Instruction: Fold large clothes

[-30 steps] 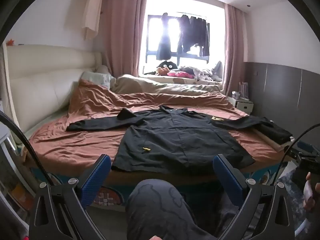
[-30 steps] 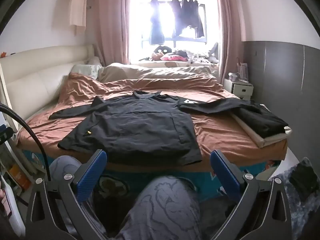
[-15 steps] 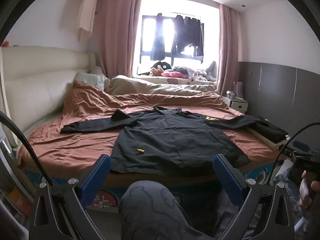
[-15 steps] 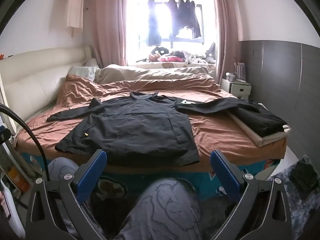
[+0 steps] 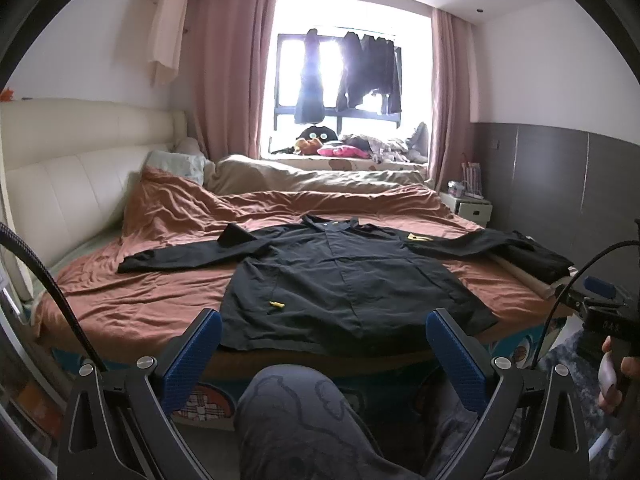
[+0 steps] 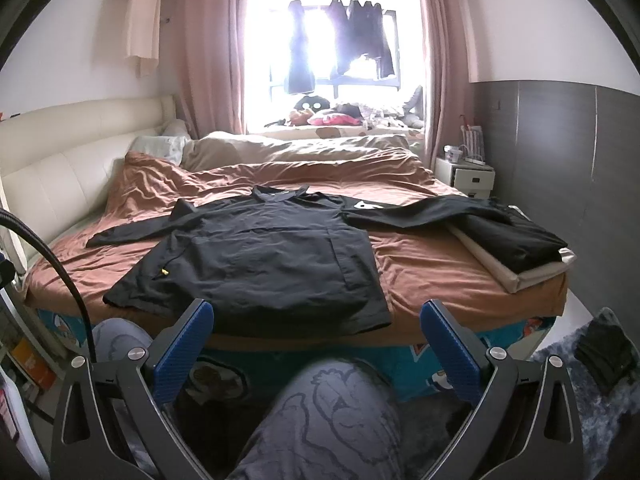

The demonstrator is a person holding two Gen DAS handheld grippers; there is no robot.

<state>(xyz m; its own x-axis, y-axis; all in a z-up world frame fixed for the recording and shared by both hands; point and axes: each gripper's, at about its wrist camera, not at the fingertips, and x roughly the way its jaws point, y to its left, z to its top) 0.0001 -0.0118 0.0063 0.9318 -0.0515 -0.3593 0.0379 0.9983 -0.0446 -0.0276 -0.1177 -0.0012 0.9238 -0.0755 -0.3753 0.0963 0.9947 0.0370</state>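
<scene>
A large black long-sleeved shirt lies flat on the brown bedsheet, front up, both sleeves spread out sideways and its hem at the bed's near edge. A small yellow tag sits on its left side. My left gripper hangs open in front of the bed, short of the hem, with nothing between its blue pads. My right gripper is likewise open and empty, below the hem. The person's knee in grey patterned trousers fills the space under each gripper.
Folded dark clothes on a beige board lie at the bed's right edge, touching the right sleeve. A rumpled duvet and pillows occupy the far half. A white nightstand stands right; a cream headboard runs along the left. The other gripper's handle shows at right.
Both grippers have shifted slightly, so the bed and shirt sit a little lower and left in view. The shirt itself has not moved and both grippers stay open.
</scene>
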